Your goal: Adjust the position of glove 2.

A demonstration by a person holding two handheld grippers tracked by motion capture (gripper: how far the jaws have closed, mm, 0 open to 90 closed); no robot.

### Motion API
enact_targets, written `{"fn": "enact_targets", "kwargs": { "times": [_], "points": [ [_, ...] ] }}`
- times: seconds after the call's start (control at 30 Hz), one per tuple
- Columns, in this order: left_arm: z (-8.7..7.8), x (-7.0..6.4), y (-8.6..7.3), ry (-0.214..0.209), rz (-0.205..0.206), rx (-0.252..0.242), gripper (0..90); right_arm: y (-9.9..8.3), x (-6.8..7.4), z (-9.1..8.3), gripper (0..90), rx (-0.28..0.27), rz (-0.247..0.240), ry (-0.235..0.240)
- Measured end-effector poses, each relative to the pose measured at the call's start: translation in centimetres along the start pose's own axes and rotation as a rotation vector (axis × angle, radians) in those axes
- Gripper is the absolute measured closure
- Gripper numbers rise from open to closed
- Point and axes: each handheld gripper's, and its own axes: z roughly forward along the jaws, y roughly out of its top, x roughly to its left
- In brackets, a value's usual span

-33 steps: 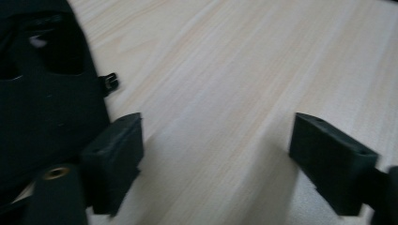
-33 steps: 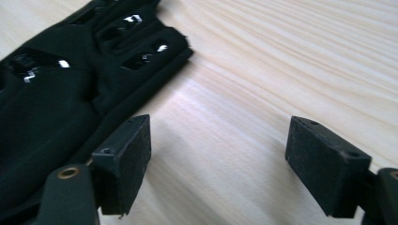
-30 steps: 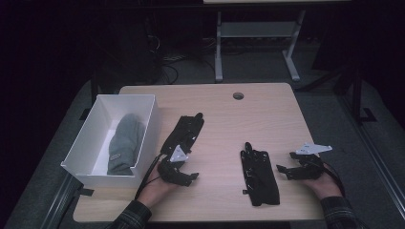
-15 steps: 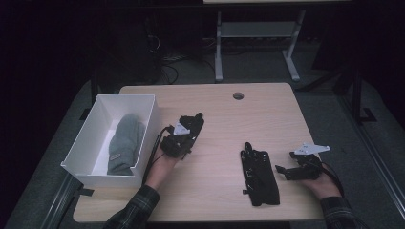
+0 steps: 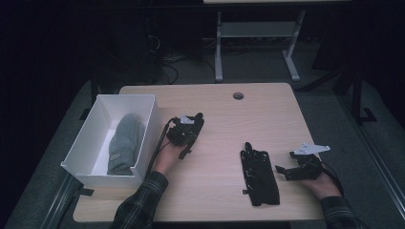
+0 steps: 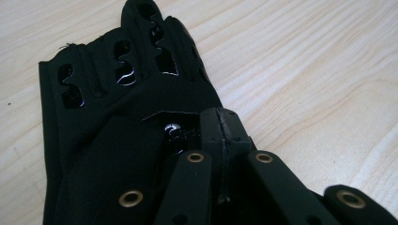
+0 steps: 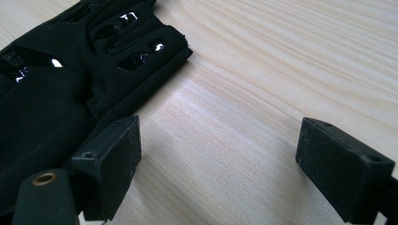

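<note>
A black glove (image 6: 117, 93) with glossy cut-out fingers is pinched near its cuff by my left gripper (image 6: 220, 129), whose jaws are pressed together on the fabric. In the high view this gripper (image 5: 185, 132) holds the bunched glove (image 5: 198, 119) left of the table's middle, close to the white box (image 5: 86, 143). A second black glove (image 5: 260, 177) lies flat at the front right. My right gripper (image 5: 285, 172) stands open just right of it. In the right gripper view that gripper (image 7: 225, 159) has bare wood between its jaws, and the glove (image 7: 56, 84) lies by the left jaw.
The white box sits at the table's left edge with a grey knit glove (image 5: 125, 142) inside. A round cable hole (image 5: 238, 96) is at the table's back. Bare wood (image 5: 267, 124) spreads between the two grippers. A metal stand (image 5: 258, 33) is behind the table.
The left gripper moved forward over its black glove and shut on it; the glove, flat a second ago, is now bunched and pulled up the table. The right gripper has barely moved.
</note>
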Motion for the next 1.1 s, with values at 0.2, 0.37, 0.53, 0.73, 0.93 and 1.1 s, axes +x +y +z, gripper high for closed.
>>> {"fn": "enact_targets", "kwargs": {
  "times": [0.2,0.37,0.53,0.73,0.93,1.1],
  "points": [
    [-0.5,-0.9,-0.5,-0.021,0.025,0.004,89.6,0.0,0.0,0.0,14.2,0.000,0.000,0.000],
    [-1.2,-2.5,-1.1,-0.071,0.053,0.013,89.6,0.0,0.0,0.0,14.2,0.000,0.000,0.000],
    [-1.8,-3.9,-1.7,-0.135,0.071,0.022,89.6,0.0,0.0,0.0,14.2,0.000,0.000,0.000],
    [-2.2,-6.4,-2.1,-0.210,0.111,0.028,89.6,0.0,0.0,0.0,14.2,0.000,0.000,0.000],
    [-2.1,-8.4,-2.2,-0.279,0.123,0.020,89.6,0.0,0.0,0.0,13.9,0.001,0.000,0.001],
    [-2.1,-9.7,-2.3,-0.326,0.128,0.017,89.5,0.0,0.0,0.0,13.9,0.001,-0.001,0.001]
  ]
}}
